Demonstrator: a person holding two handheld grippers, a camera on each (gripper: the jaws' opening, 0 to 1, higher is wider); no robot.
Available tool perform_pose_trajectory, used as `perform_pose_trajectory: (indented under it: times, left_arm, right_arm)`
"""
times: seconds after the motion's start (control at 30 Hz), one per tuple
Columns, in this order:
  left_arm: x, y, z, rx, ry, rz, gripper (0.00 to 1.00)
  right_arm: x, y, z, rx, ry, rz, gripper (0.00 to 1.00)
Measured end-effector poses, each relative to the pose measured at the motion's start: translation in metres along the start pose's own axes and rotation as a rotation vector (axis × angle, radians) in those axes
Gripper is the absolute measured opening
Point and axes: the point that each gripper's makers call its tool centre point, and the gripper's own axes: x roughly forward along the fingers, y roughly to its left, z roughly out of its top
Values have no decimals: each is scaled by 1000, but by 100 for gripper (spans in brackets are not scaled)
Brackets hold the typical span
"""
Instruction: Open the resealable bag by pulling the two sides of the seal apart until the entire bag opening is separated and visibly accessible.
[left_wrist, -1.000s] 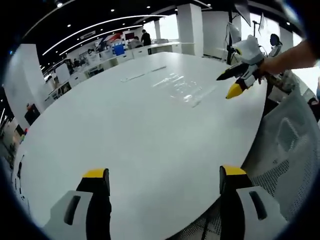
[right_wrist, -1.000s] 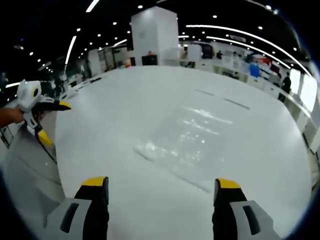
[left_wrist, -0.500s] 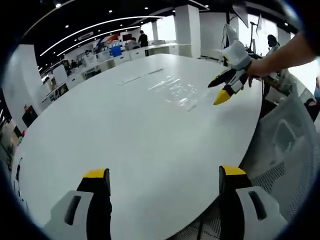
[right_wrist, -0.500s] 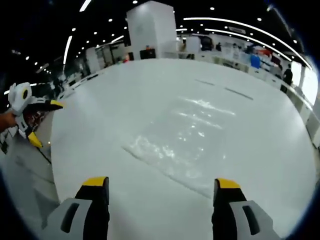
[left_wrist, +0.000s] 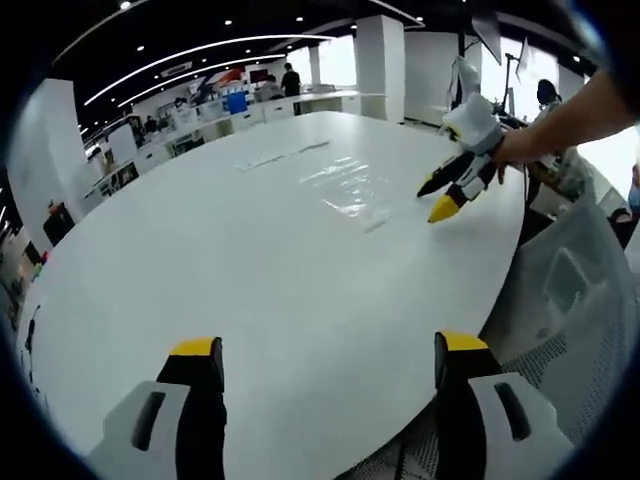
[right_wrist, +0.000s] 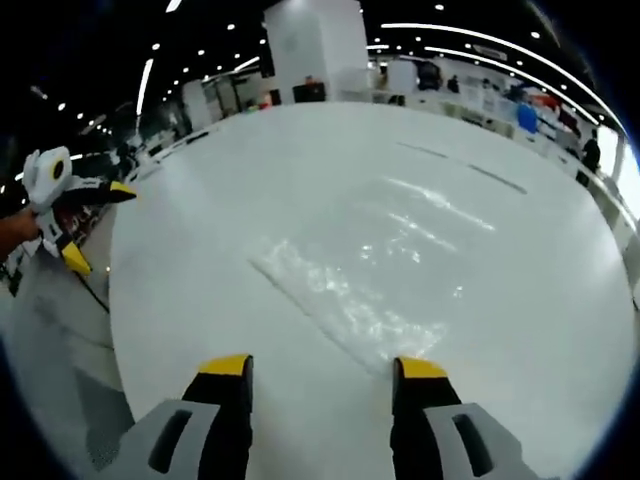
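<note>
The right gripper has moved nearer the clear resealable bag on the white table — jaws narrower but apart; the left gripper stays spread; the bag's seal is seemingly indistinct.

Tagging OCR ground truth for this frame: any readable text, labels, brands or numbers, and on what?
No readable text in either view.
Clear bag: no print or label visible on it.
White table: two thin strips lie at its far side, no lettering legible on them.
Left gripper and right gripper: yellow-tipped jaws, no markings readable.
Background office: blue and red shapes on far desks, too small and blurred to read.
</note>
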Motion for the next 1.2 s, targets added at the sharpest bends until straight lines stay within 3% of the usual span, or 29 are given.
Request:
perform_pose_trajectory:
  times: [0.1,0.17,0.37,0.47,0.63,0.93,1.2]
  left_arm:
    - [0,-4,0,-4,-9,-12,84]
    - [0,-5,-2,3,-7,-21,84]
    - [2,-2,-4,33,3,-39,83]
    - [0,0,-3,48,3,-46,82]
    - [-1,4,0,43,-5,-49,81]
    - [-1,5,1,71,-7,-59,80]
    - [4,3,1,103,2,-80,79]
  right_arm:
    - [-1,-5,-2,0,39,-25,38]
    - [-1,-7,-2,-53,56,-37,30]
    - [3,-13,-1,-94,67,-60,22]
    - [2,-19,-2,-162,93,-88,16]
    - [3,-13,-3,-189,137,-50,8]
    - [3,-8,-4,-283,199,-27,3]
    - [3,-6,-5,-324,211,-31,1]
